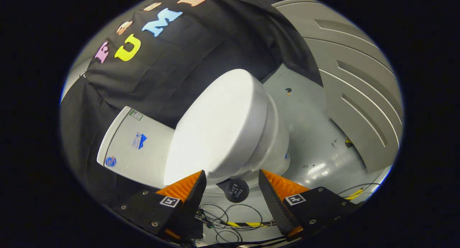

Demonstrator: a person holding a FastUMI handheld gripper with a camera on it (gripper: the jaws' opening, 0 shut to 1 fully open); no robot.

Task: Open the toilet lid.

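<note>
A white toilet stands on the grey floor, seen tilted. Its lid [219, 125] lies flat on the bowl [273, 147], and the white tank [133, 147] with small stickers rises behind it against the black cloth. My gripper [231, 176] is open, its two fingers spread wide with nothing held between them. The tips sit just short of the lid's side rim, one at the lid's edge and one by the bowl. No finger presses on the toilet.
A round black disc [236, 190] lies on the floor between my fingers, beside the toilet's base. Loose thin cables [230, 219] and yellow-black tape run below it. A grey ribbed panel [359, 97] stands beyond the bowl, across a stretch of grey floor [309, 115].
</note>
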